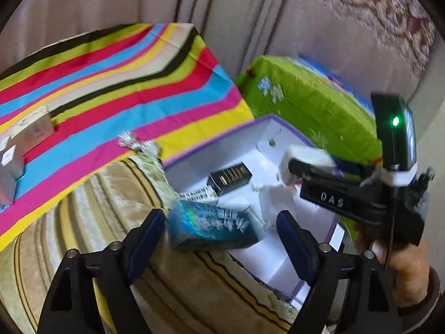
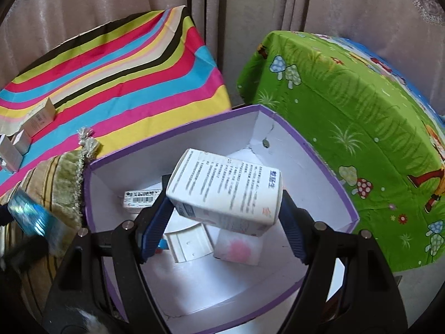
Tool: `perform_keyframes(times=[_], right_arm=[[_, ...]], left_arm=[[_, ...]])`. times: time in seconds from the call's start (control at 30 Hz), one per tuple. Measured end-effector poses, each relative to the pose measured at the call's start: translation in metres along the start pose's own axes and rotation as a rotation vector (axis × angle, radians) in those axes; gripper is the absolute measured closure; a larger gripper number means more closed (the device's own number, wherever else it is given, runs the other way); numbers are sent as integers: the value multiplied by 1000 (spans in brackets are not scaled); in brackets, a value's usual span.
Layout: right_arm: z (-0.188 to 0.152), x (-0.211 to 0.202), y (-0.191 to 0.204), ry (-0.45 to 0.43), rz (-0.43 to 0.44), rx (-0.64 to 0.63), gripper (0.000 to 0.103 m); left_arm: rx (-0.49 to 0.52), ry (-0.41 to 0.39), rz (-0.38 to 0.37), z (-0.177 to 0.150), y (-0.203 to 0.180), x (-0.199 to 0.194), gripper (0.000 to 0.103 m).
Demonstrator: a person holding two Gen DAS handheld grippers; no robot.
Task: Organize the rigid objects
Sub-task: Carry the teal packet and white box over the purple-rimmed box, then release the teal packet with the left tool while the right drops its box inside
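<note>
A purple-rimmed white storage box (image 2: 328, 172) stands between two covered surfaces and holds several small cartons. My right gripper (image 2: 222, 217) is shut on a white printed carton (image 2: 225, 189), held tilted over the box's inside. The right gripper also shows in the left wrist view (image 1: 306, 164) with the white carton (image 1: 308, 153) above the storage box (image 1: 214, 136). A shiny blue carton (image 1: 211, 225) lies between my left gripper's fingers (image 1: 222, 228), over the box's near edge; the right finger stands apart from it. The blue carton shows in the right wrist view (image 2: 30, 217).
A striped cloth surface (image 2: 111, 72) at the left carries several small cartons (image 2: 36, 117). A green cartoon-print surface (image 2: 347, 128) is on the right. A striped gold cushion (image 1: 111, 222) with a tassel lies beside the box. Curtains hang behind.
</note>
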State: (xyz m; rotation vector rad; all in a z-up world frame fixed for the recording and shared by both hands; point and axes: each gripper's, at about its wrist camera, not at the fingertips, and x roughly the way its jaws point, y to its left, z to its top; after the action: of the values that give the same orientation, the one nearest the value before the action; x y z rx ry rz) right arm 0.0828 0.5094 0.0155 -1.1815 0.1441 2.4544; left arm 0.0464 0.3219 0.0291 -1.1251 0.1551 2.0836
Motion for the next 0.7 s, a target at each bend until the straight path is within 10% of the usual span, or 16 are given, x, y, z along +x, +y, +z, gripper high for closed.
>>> perform_keyframes(times=[0.3,0.7], right_arm=[[3,-7,5,-24,-18,-25,9],[6,-26,43,-89,79,-46,9]], left_arm=[[-82,-79,-62,-3,19,-19,18],[-207,-134,121,-19,84,-53,19]])
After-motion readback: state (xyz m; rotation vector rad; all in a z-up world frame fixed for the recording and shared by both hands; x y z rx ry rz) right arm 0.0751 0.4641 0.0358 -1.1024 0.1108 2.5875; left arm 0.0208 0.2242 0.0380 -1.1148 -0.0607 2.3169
